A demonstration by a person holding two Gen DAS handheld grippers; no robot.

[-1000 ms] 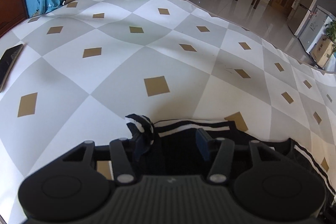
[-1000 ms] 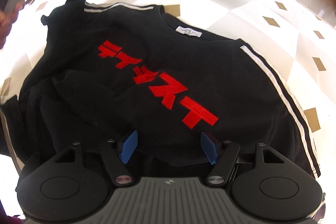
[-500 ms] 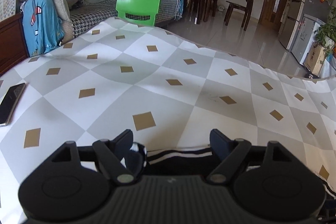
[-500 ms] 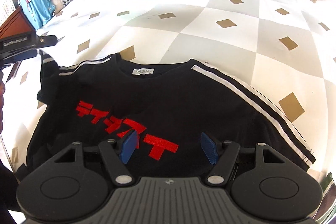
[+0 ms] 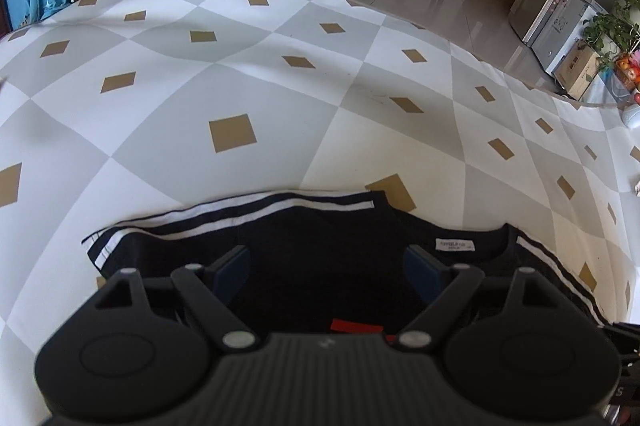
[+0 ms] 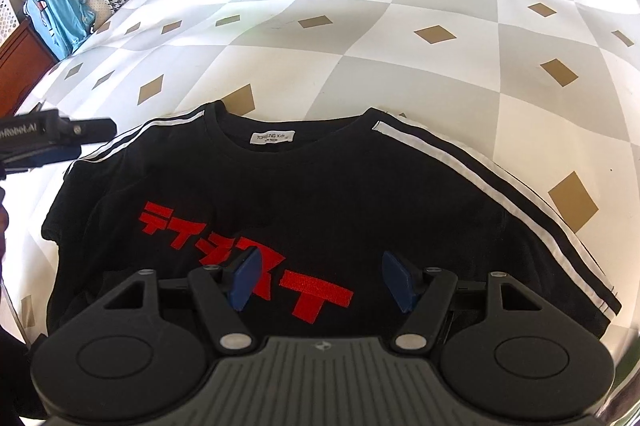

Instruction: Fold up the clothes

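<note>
Now the left claw (image 5: 326, 270) has let go of the striped sleeve (image 5: 120, 238) it pinched a second ago; its jaws are opening, nothing between them. Black T-shirt (image 6: 320, 186) lies flat, print up, on the near desk (image 6: 360, 38). Right claw (image 6: 320, 282) hovers unchanged, half open, empty.

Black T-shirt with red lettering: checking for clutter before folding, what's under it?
Under the black T-shirt with red lettering lies the diamond-patterned cloth; anything beneath the fabric is hidden.
</note>
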